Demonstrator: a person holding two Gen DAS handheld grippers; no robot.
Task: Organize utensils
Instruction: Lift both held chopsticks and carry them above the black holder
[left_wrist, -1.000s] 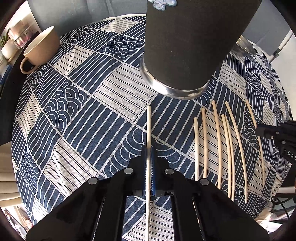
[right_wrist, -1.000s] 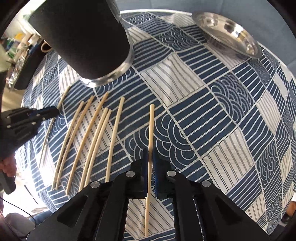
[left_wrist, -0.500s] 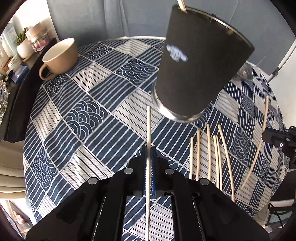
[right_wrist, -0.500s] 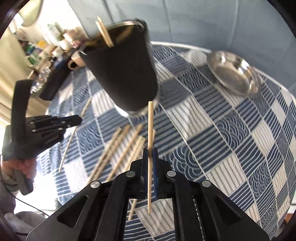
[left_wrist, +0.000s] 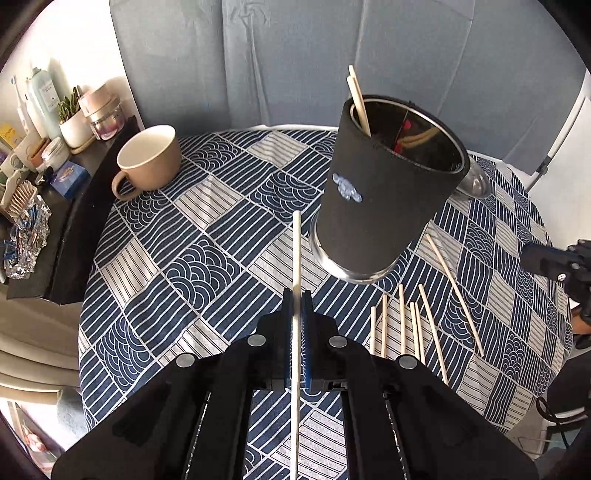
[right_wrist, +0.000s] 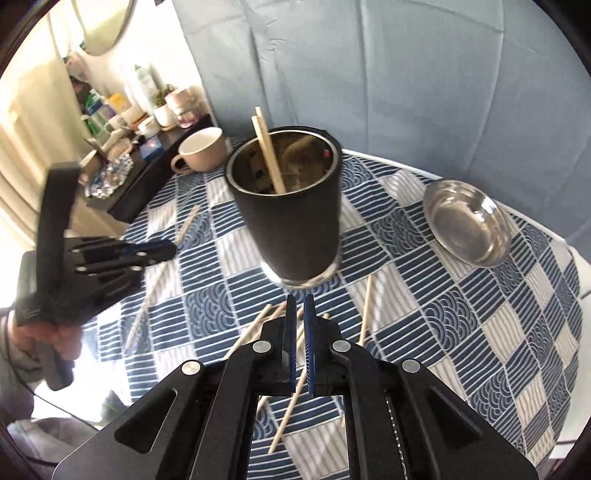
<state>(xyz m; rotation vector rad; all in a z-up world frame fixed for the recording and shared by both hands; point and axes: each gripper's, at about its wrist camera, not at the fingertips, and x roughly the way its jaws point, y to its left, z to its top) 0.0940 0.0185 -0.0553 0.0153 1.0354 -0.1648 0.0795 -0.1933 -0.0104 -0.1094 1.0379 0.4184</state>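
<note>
Left wrist view: we hold a chopstick (left_wrist: 297, 251) clamped in our left gripper (left_wrist: 296, 293), near the black cup (left_wrist: 380, 206) (right gripper (right_wrist: 300, 297) pinched together, empty).

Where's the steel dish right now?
In the right wrist view, the steel dish sits on the patterned cloth at the far right, to the right of the black cup and apart from it.

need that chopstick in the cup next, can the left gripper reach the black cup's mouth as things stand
Probably yes. The left gripper, shut on its chopstick, faces the black cup with only tablecloth between. The cup's mouth is open; two chopsticks lean at one side, leaving room.
</note>
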